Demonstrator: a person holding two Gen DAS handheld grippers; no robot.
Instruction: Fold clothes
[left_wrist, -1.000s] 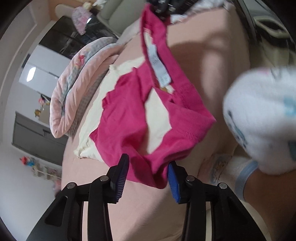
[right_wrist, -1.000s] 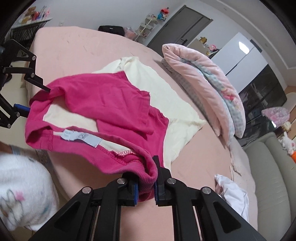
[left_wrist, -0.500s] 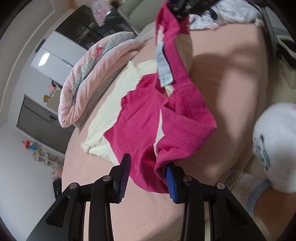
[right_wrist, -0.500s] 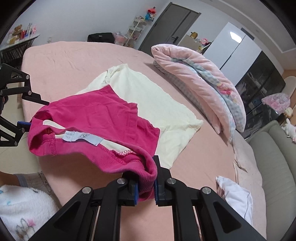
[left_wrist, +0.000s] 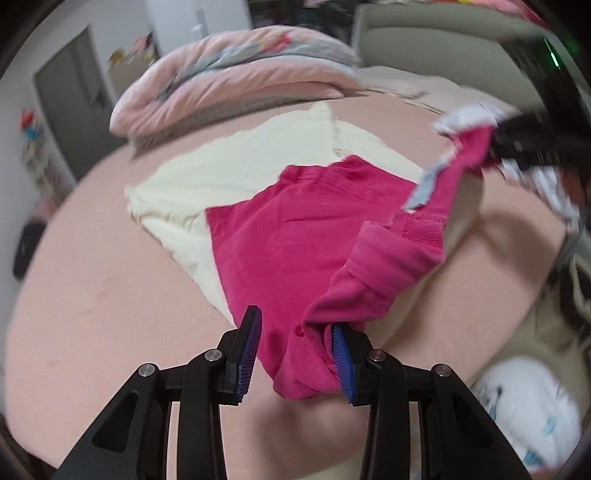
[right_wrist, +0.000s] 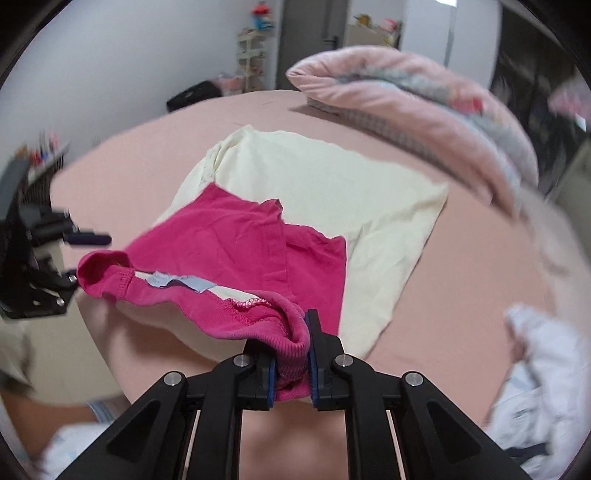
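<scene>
Pink-sheeted bed (left_wrist: 92, 295) across both views, with a folded quilt (left_wrist: 229, 85) along its far side and a sofa (left_wrist: 424, 37) behind.

Left gripper (left_wrist: 295, 354) angled steeply down over the near edge of the bed. Jaws partly apart and just opened a little further, with a bunched corner of the pink garment (left_wrist: 295, 236) gripped between the blue pads. Right gripper (right_wrist: 291, 358) tilted down likewise, nearly closed, pinching the ribbed waistband at the other end.

Pink garment strung between the two, waistband raised off the sheet and sagging in the middle, pale label showing inside. Lower part draped onto the cream garment (left_wrist: 240, 162), which lies flat in the middle of the bed.

Near edge of the bed just under both grippers. Bare sheet on the left side, and also between the cream garment and the quilt. White clothes (right_wrist: 546, 369) heaped close by on the right. Much motion blur, so finer detail unclear.
</scene>
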